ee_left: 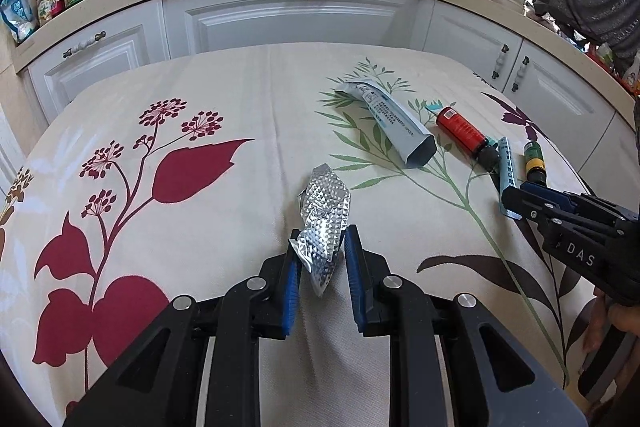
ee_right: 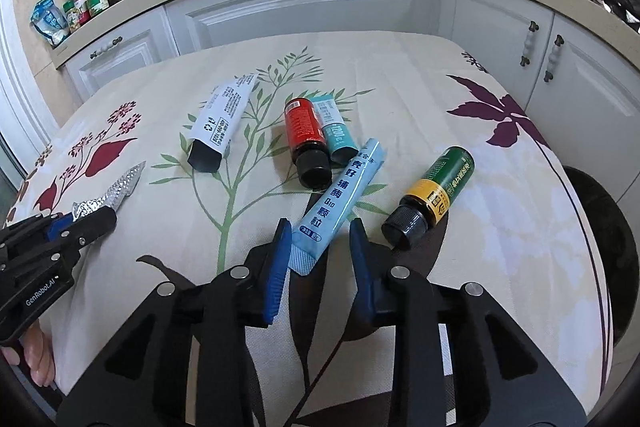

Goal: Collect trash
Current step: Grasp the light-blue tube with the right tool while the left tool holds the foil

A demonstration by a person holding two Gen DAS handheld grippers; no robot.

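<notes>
Trash items lie scattered on a cream tablecloth printed with red, green and purple plants [ee_left: 248, 99]. Left wrist view: the left gripper [ee_left: 323, 247] has its blue-padded jaws drawn narrow around a crumpled silver foil wrapper [ee_left: 326, 215], whose far end rests on the cloth; a grey-white printed sachet [ee_left: 394, 125], a red-labelled bottle with black cap [ee_left: 464, 133] and a green-and-yellow bottle [ee_left: 534, 159] lie further right. Right wrist view: the right gripper [ee_right: 320, 227] has its jaws narrowed about the near end of a light-blue stick sachet [ee_right: 340, 203], which lies flat between them; whether the pads press it cannot be told. A small teal sachet [ee_right: 338, 135] touches the red-labelled bottle.
</notes>
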